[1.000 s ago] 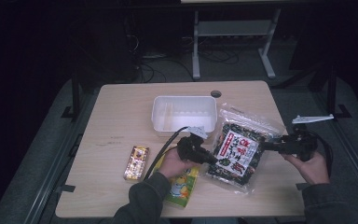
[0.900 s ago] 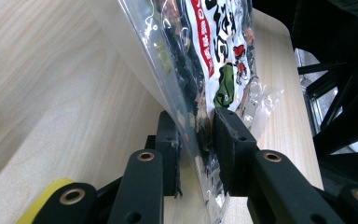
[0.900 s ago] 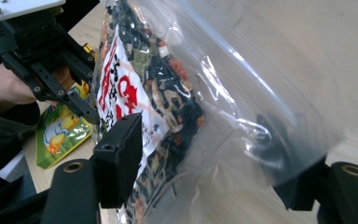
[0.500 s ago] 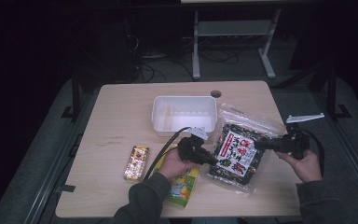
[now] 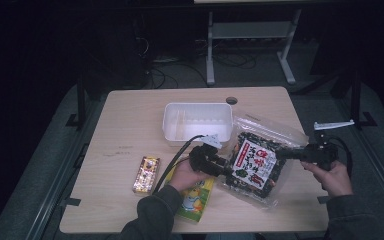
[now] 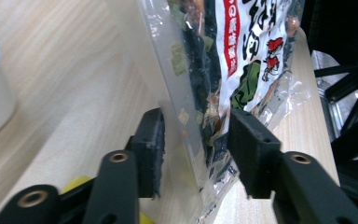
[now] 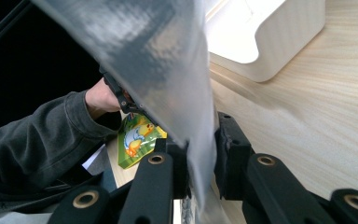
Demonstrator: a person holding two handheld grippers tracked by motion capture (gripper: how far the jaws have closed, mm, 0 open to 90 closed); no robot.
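High view: clear snack bag (image 5: pixel 257 162) with dark contents and red-white label sits right of table (image 5: pixel 130 125) centre, just in front of the white tray (image 5: pixel 197 122). Left gripper (image 5: pixel 226 169) at bag's near-left edge; left gripper view has jaws apart, bag edge (image 6: pixel 200 93) between them, not pinched. Right gripper (image 5: pixel 280 154) at bag's right edge; right gripper view has jaws clamped on clear film (image 7: pixel 186 93). Green-yellow pouch (image 5: pixel 194 197) lies under left hand (image 5: pixel 182 175). Small yellow packet (image 5: pixel 146 174) lies to the left, apart.
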